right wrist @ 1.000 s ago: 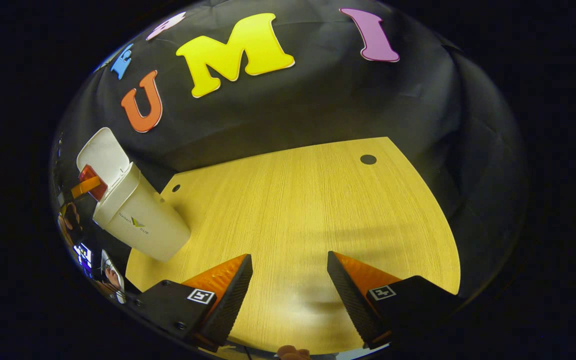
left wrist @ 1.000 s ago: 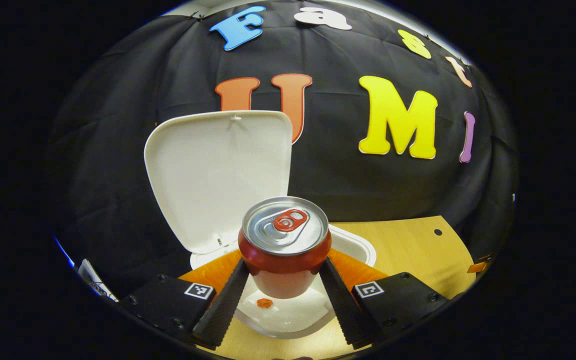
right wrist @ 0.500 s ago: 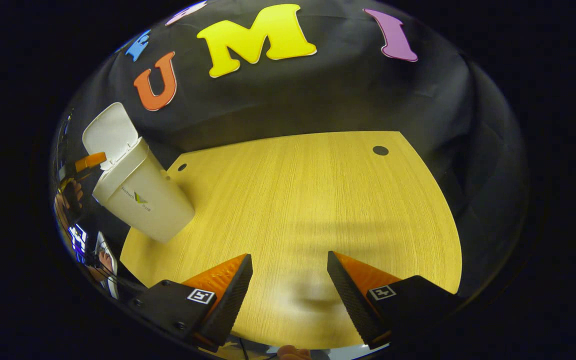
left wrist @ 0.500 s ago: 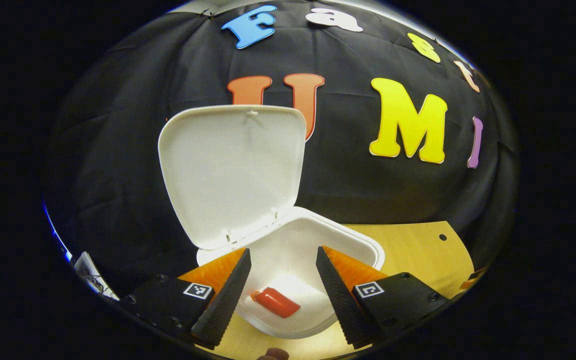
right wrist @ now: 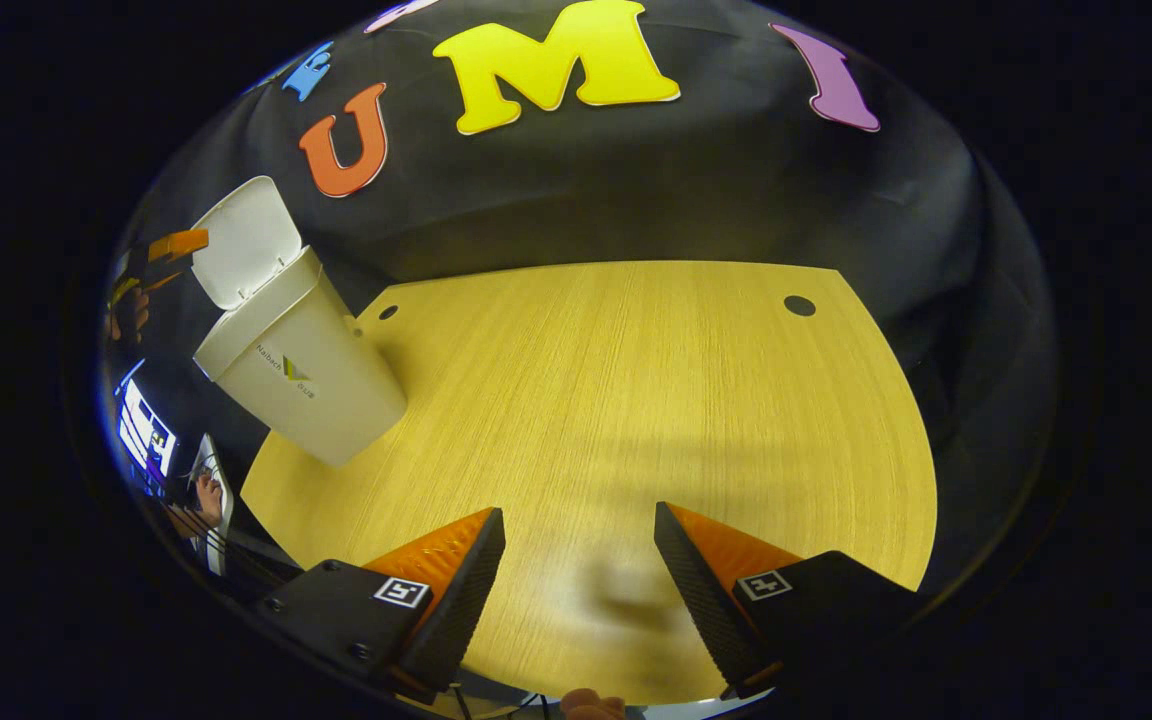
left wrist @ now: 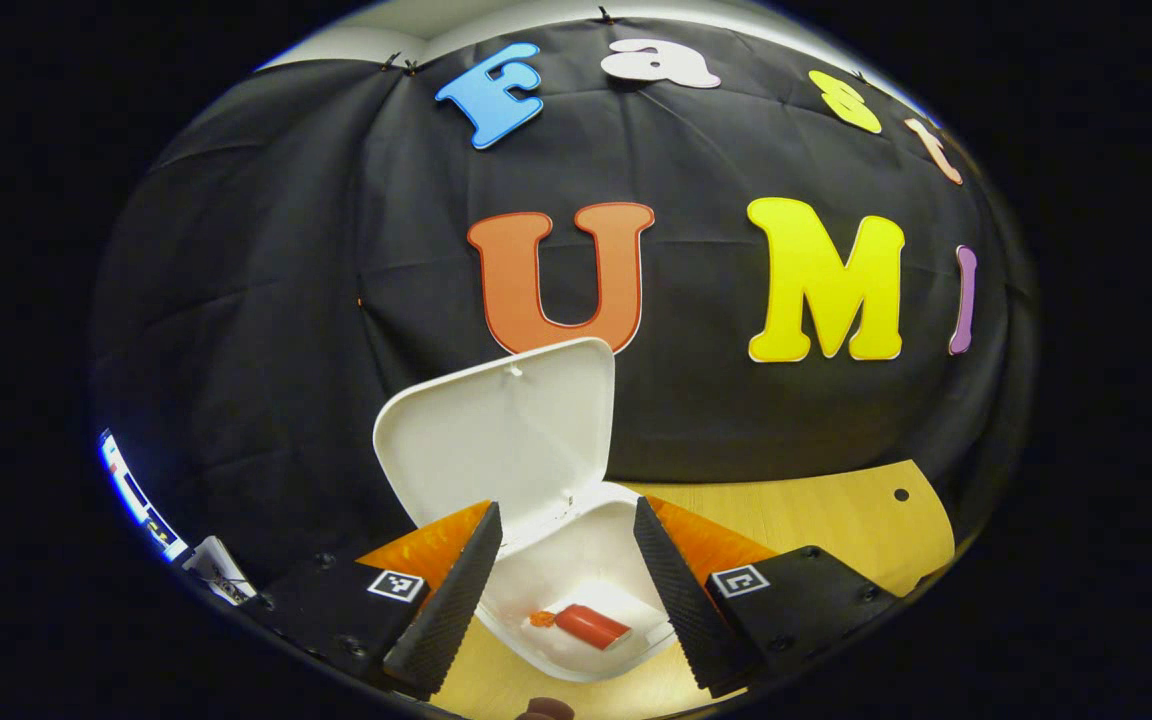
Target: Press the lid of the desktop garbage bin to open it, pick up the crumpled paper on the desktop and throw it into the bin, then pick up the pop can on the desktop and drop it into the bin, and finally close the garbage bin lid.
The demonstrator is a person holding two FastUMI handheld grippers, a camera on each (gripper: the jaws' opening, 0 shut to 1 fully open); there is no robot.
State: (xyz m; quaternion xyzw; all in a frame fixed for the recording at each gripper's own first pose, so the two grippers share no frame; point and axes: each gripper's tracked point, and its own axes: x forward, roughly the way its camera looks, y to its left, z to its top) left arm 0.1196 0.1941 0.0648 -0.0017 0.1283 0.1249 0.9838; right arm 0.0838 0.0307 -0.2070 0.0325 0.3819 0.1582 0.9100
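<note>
The white garbage bin (left wrist: pixel 586 545) stands with its lid (left wrist: pixel 501 435) tipped up and back. Down inside lies the red pop can (left wrist: pixel 591 626) on its side, with a small orange scrap beside it. My left gripper (left wrist: pixel 561 590) hangs open above the bin's mouth, nothing between its fingers. In the right gripper view the same bin (right wrist: pixel 306 365) stands at the table's far left with its lid (right wrist: pixel 246 240) raised, and the left gripper (right wrist: pixel 161 255) shows beside that lid. My right gripper (right wrist: pixel 576 590) is open over the bare wooden table (right wrist: pixel 636 400). The crumpled paper cannot be made out.
The wooden table (left wrist: pixel 816 520) has small round holes, one (right wrist: pixel 798 305) at its far right and one (right wrist: pixel 388 312) near the bin. A lit screen (right wrist: pixel 141 430) and a person's hand (right wrist: pixel 204 492) sit past the table's left edge.
The left gripper let go of the pop can, which fell into the bin; then it rose and drew back from the bin. The right gripper drifted slightly.
</note>
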